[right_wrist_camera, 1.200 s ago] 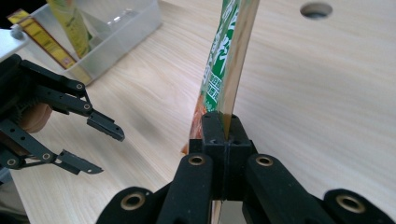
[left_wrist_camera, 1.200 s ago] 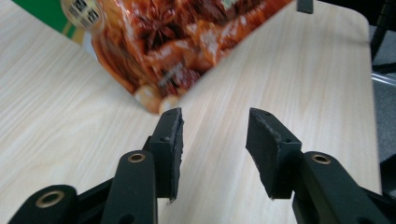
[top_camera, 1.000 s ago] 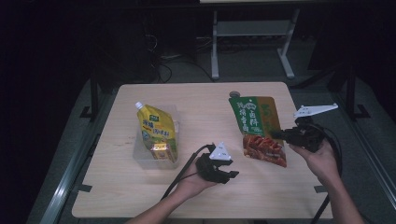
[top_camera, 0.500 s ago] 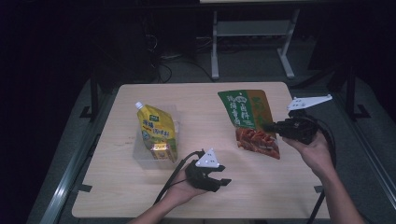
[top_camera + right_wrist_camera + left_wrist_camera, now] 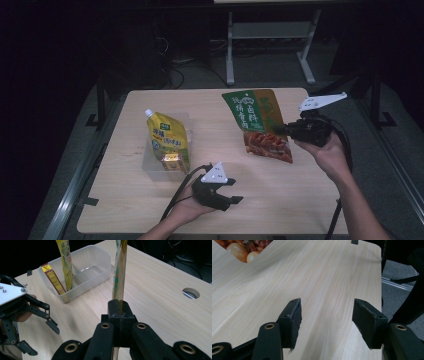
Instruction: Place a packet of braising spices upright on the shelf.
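Nearest to us, our left gripper (image 5: 231,192) sits low over the front part of the table (image 5: 300,200), its jaws pointing toward the right; they have just been opening and now stand well apart with nothing between them but bare wood, as the left gripper view (image 5: 325,322) makes plain. Just behind that gripper and a little to its left stands a clear plastic tub (image 5: 150,167), and in it a yellow spouted pouch (image 5: 167,137) leans upright with a small yellow-and-red packet (image 5: 171,161) at its foot. Farther off, across the table to the right of the left gripper, our right gripper (image 5: 280,129) is clamped on the edge of a green and red snack bag (image 5: 257,122); in the right gripper view the pads (image 5: 121,315) are pressed tight together on the bag's thin seam, and the bag (image 5: 119,270) rises edge-on straight out from them. In the high view the bag spreads out to the left of that gripper, tilted, above the far right part of the table.
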Available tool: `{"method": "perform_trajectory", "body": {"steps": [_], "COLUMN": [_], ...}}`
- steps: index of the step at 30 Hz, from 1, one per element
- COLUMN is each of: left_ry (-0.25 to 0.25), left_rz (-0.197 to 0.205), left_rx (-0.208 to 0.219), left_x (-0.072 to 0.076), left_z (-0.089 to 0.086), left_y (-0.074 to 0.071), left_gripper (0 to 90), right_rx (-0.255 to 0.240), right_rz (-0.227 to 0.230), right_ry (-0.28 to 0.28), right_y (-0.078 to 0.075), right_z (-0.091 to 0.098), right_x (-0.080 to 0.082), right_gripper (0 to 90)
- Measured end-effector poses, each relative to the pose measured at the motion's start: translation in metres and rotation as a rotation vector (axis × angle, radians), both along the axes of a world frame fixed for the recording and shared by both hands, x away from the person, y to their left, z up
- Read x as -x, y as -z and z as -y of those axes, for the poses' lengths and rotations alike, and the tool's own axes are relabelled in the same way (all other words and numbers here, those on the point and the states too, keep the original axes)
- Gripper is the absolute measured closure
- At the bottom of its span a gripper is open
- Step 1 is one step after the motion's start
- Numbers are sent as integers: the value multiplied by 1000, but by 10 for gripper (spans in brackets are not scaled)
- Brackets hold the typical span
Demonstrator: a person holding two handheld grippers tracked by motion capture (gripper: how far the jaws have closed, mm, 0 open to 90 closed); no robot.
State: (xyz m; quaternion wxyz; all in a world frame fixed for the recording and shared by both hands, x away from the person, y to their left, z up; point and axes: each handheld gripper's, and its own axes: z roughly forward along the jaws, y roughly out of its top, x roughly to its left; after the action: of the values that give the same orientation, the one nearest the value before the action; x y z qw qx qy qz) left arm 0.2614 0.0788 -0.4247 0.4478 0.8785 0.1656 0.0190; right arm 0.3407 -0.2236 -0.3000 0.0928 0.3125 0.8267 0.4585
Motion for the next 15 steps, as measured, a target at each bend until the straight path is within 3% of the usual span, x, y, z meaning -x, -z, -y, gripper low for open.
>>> {"method": "perform_trajectory", "body": {"steps": [15], "left_ry": [-6], "left_rz": [-2], "left_rx": [12], "left_x": [2], "left_z": [-7], "left_y": [2], "left_gripper": [359], "right_rx": [-7], "right_rz": [18], "right_ry": [-35], "right_y": [-9], "right_z": [-21], "right_x": [-10], "right_gripper": [900]}}
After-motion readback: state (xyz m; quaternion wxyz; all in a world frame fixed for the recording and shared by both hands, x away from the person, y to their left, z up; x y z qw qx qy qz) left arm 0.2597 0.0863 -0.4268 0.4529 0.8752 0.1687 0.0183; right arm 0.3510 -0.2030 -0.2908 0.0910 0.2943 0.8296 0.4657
